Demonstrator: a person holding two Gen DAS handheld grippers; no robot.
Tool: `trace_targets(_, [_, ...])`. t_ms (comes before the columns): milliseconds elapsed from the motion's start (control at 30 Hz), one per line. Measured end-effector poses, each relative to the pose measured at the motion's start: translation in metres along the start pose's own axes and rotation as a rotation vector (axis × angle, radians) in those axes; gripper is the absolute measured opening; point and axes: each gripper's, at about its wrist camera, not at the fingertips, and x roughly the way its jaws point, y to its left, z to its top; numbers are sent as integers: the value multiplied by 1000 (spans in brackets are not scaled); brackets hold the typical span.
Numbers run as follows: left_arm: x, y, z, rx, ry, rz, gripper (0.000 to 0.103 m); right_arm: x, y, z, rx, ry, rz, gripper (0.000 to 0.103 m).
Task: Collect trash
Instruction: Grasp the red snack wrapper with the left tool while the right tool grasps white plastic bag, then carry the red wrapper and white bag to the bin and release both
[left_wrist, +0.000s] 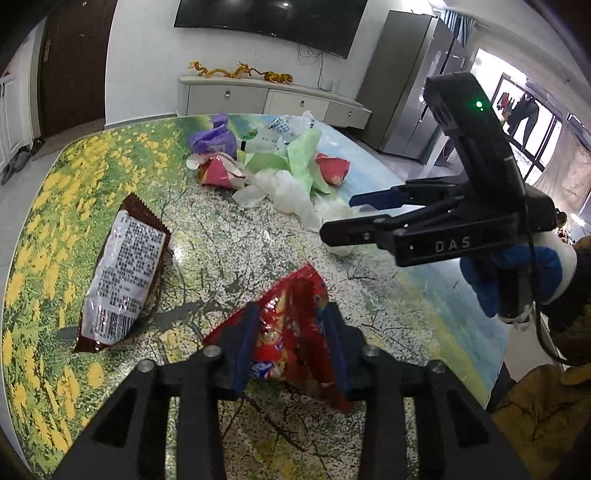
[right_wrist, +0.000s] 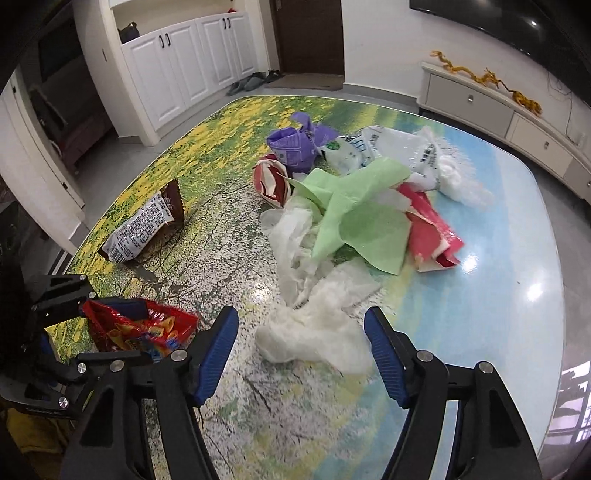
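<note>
1. Trash is still all over the table, so this looks like an early stage of the job to me. No bin or bag for it shows in either view.
2. Biggest lump is the main pile toward the far edge: a light green sheet on top, a crumpled white plastic bag behind it, a purple bag at the far side, and red-and-white wrappers poking out on both sides. None of that looks handled yet.
3. Next down, thin white plastic film trails from the pile toward the near edge. The right gripper hangs over its near end with its blue pads spread wide on either side, and I don't see them touching it.
4. A brown snack packet with a white label lies alone near the left edge, well apart from the pile.
5. Smallest bit in play is the red snack bag near the near edge. The left gripper has its jaws pressed in on it, so it's pinching that one.
6. My guess: one piece grabbed, one lined up, everything else still left.
</note>
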Motion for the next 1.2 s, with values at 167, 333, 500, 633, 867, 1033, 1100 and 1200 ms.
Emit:
trace_targets(167, [2, -2, -1, -3, 16, -8, 20, 6, 6, -11, -15, -4, -29, 48])
trace_targets(333, [-5, -1, -2, -34, 25, -13, 11, -2, 6, -20, 3, -39, -22, 21])
trace_targets(500, [-26, -3, -1, -41, -13, 16, 9, -21, 8, -30, 37, -81, 35, 18])
trace_targets(633, [-43, -11, 3, -39, -65, 29, 8, -49, 11, -38, 48, -139, 58, 18])
trace_targets(867, [-59, -32, 13, -40, -121, 43, 7, -103, -6, -61, 98, -251, 52, 18])
trace_targets(1033, [-62, -57, 32, -8, -124, 58, 6, -138, -49, -94, 174, -321, 18, 18])
trace_targets(1100, [-57, -70, 46, 5, -111, 45, 6, -151, -76, -111, 219, -344, -9, 18])
trace_targets(1200, [-44, -92, 68, 23, -82, 13, 6, -166, -118, -135, 277, -356, -78, 18])
